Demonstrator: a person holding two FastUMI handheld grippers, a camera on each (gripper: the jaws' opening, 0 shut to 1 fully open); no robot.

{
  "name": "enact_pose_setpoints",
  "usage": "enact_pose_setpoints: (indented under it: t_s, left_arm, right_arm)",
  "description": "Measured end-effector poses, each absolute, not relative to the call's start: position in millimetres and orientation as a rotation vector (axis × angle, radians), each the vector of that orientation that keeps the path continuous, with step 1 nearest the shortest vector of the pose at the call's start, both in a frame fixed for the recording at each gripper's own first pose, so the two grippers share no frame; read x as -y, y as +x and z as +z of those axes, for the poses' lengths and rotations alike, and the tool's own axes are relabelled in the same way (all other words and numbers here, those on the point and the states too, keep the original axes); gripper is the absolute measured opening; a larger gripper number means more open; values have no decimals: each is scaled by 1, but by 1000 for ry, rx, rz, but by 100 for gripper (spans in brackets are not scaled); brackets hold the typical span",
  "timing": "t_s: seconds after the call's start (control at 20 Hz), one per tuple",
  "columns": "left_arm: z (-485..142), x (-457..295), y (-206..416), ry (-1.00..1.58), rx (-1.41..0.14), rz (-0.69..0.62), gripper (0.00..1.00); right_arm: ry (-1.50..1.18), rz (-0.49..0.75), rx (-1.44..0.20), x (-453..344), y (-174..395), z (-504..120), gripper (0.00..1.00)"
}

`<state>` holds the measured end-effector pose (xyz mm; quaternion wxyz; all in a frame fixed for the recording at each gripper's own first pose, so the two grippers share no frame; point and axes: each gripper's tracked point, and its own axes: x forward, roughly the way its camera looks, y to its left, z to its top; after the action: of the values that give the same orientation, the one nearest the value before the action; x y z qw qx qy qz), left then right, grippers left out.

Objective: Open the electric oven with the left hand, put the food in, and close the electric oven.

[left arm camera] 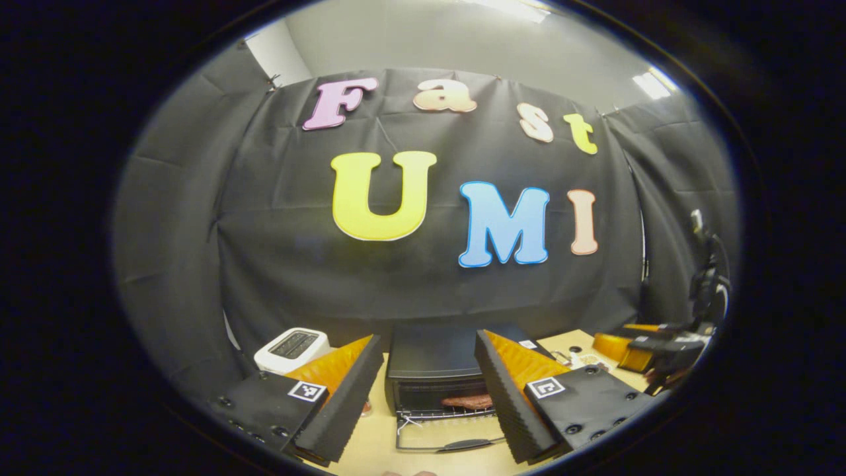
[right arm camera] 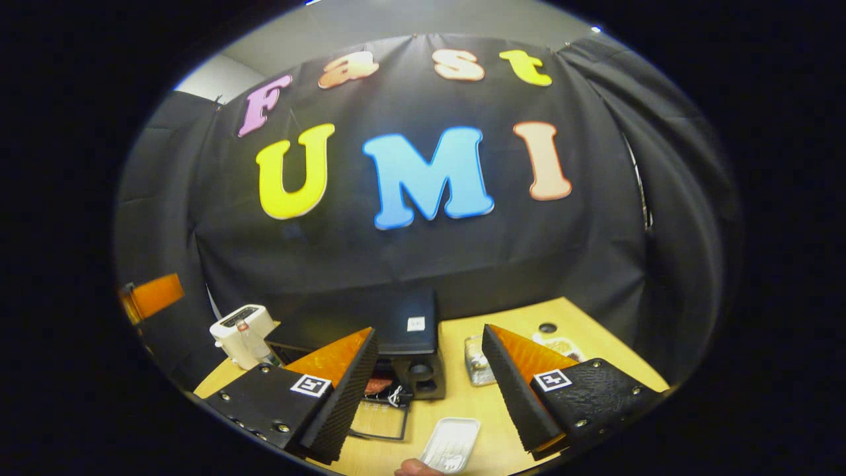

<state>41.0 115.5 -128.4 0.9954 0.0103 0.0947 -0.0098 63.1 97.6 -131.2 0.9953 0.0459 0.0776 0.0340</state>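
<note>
The black electric oven (left arm camera: 429,354) stands on the wooden table (left arm camera: 373,439), straight ahead of my left gripper (left arm camera: 428,337). Its glass door (left arm camera: 449,439) lies folded down flat toward me. A reddish-brown piece of food (left arm camera: 469,400) rests on the wire rack inside. The left gripper is held open, above and short of the oven, with nothing between its fingers. In the right gripper view the oven (right arm camera: 406,330) sits ahead and to the left, door (right arm camera: 380,420) down and food (right arm camera: 378,385) partly hidden by a finger. My right gripper (right arm camera: 429,332) is open and holds nothing.
A white toaster (left arm camera: 291,347) stands left of the oven. An empty foil tray (right arm camera: 451,444) lies near the table's front edge, and a foil-wrapped lump (right arm camera: 477,360) sits right of the oven. A person's fingertip (right arm camera: 416,468) shows at the front edge.
</note>
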Motion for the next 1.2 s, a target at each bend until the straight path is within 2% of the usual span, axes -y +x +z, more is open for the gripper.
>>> enact_pose_setpoints:
  t_s: [0.2, 0.25, 0.4, 0.45, 0.5, 0.55, 0.6, 0.65, 0.7, 0.8, 0.85, 0.9, 1.0, 1.05, 1.1, 1.2]
  left_arm:
    - [-145, -90, 40, 12, -226, -68, 98]
    - [-155, -80, 39, 2, -250, -90, 94]
    - [-183, -64, 40, -29, -327, -103, 99]
    - [-199, -62, 38, -28, -370, -98, 98]
    - [-220, -56, 36, -25, -431, -113, 92]
    - [-240, -48, 32, -25, -489, -133, 99]
    - [-257, -41, 29, -28, -541, -147, 95]
    - [-277, -35, 25, -35, -597, -157, 99]
    - [-299, -32, 19, -39, -662, -158, 95]
    - [-340, -35, 3, -33, -800, -142, 99]
    - [-361, -32, -5, -27, -867, -137, 95]
    - [-379, -30, -14, -21, -936, -134, 95]
    - [-409, -27, -27, -23, -1036, -129, 95]
    - [-419, -30, -34, -19, -1078, -127, 92]
    - [-430, -30, -38, -16, -1116, -121, 95]
    - [-452, -30, -45, -33, -1194, -102, 95]
  right_arm:
    - [88, 50, -64, -78, 40, -85, 96]
    - [99, 41, -66, -75, 37, -82, 96]
    - [112, 21, -72, -63, 32, -86, 96]
    - [105, 12, -65, -59, 30, -84, 96]
    - [96, 3, -58, -55, 28, -83, 96]
    - [87, -4, -55, -52, 24, -81, 96]
    - [76, -14, -51, -46, 20, -79, 96]
    - [73, -19, -47, -42, 18, -76, 96]
    - [71, -20, -47, -40, 17, -74, 96]
    - [71, -31, -45, -34, 15, -72, 95]
    - [68, -32, -44, -31, 14, -71, 95]
    - [63, -36, -37, -28, 13, -70, 95]
    - [49, -44, -28, -21, 13, -68, 95]
    - [44, -52, -30, -18, 12, -69, 96]
    - [40, -62, -35, -12, 11, -71, 96]
    - [45, -68, -41, -6, 11, -75, 96]
